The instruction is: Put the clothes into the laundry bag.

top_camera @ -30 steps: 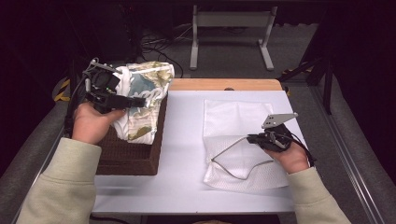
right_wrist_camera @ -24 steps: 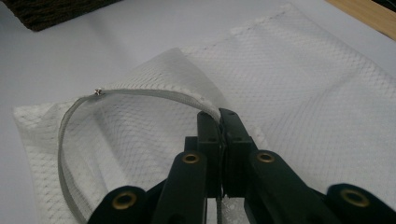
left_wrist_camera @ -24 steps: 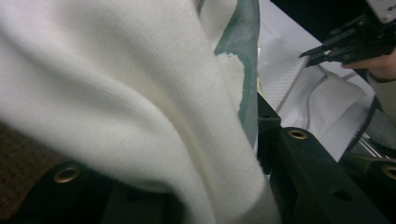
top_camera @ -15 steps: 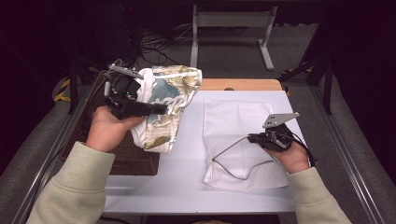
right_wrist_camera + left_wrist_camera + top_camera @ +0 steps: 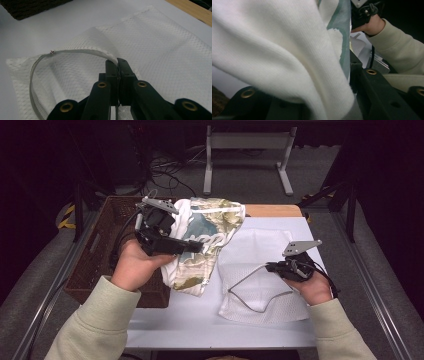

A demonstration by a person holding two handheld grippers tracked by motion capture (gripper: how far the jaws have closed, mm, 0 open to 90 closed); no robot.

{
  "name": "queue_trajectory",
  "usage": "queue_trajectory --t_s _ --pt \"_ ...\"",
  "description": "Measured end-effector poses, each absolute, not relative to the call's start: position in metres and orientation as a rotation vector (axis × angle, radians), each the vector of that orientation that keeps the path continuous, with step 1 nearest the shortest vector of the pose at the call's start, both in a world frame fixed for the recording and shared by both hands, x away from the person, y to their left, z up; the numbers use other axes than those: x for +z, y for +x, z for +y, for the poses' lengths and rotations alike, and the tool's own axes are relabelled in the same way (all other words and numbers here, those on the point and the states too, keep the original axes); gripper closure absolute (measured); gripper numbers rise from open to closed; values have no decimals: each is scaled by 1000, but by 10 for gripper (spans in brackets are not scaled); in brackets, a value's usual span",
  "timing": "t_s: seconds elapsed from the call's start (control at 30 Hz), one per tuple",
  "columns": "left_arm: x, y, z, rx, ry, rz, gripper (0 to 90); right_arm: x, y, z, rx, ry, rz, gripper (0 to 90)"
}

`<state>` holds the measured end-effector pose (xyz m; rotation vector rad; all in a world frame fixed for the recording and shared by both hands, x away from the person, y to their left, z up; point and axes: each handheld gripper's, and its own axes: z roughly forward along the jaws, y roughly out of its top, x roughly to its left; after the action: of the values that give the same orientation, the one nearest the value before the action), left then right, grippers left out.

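Observation:
My left gripper [image 5: 192, 248] is shut on a white shirt with a green and tan print [image 5: 210, 232] and holds it in the air over the table's left side, between the basket and the bag. In the left gripper view the shirt [image 5: 274, 50] bulges between the jaws of that gripper [image 5: 309, 86]. A white mesh bag [image 5: 260, 247] lies flat on the right of the table. My right gripper [image 5: 270, 267] is shut on its grey zipper edge [image 5: 75, 51], lifting the mouth into an arch. The right gripper [image 5: 117, 62] pinches the rim, with the mesh bag [image 5: 162, 45] spread behind it.
A brown wicker basket [image 5: 97, 257] stands at the table's left edge. The white table top [image 5: 200, 320] has a wooden strip [image 5: 272, 210] at its back. A metal stand [image 5: 247, 155] and cables are on the floor behind. The right hand [image 5: 372, 25] shows in the left gripper view.
My left hand has carried the shirt to the right, from over the basket to over the table beside the mesh bag. The right hand has kept still with the zipper edge held.

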<state>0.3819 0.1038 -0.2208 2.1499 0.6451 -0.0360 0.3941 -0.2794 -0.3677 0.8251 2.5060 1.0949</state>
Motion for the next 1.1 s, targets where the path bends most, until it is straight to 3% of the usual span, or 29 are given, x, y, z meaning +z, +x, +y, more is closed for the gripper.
queue_trajectory --t_s 0.5,1.1 --pt "-234 368 64 -133 2177 515 671 -367 395 -280 1099 822 2490 880" --pt "-272 356 39 -261 2209 480 671 -364 397 -279 1119 822 2466 880"
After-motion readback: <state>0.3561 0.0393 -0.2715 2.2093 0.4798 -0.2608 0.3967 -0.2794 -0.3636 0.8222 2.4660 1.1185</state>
